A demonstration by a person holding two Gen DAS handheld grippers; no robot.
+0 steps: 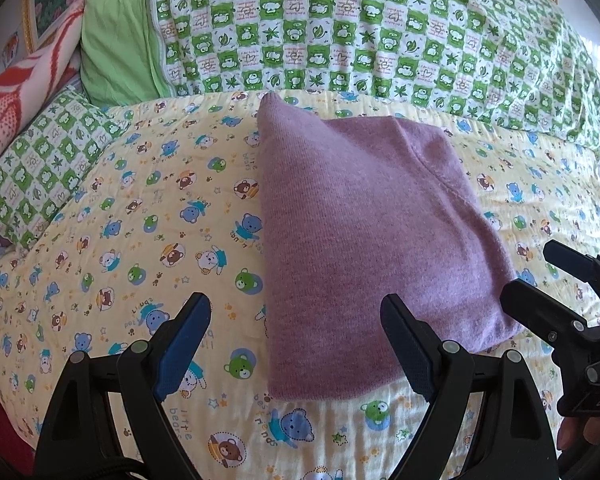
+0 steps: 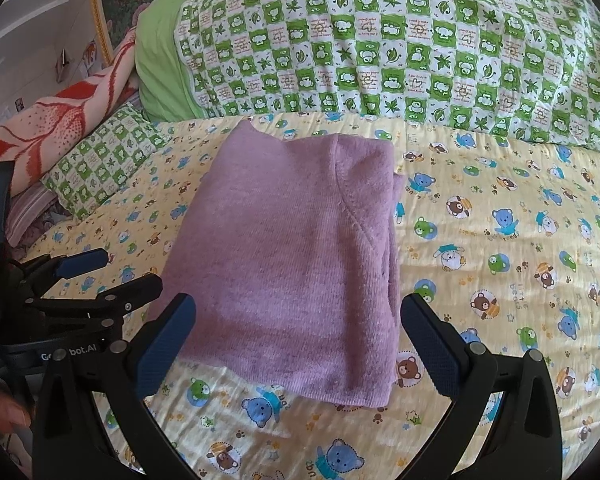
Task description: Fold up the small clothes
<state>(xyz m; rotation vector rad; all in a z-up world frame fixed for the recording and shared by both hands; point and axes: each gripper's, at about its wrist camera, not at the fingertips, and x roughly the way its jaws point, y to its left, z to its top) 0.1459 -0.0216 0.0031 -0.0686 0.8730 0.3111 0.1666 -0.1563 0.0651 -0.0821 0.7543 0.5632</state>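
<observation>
A small purple knit garment lies folded into a neat rectangle on the yellow bear-print sheet; it also shows in the right wrist view. My left gripper is open and empty, just short of the garment's near left corner. My right gripper is open and empty, its jaws straddling the garment's near edge from above. The right gripper also appears at the right edge of the left view, open. The left gripper also appears at the left edge of the right view, open.
A green checked quilt is piled along the back of the bed. A matching green checked pillow and a red and white blanket lie at the left. The yellow sheet spreads to the right of the garment.
</observation>
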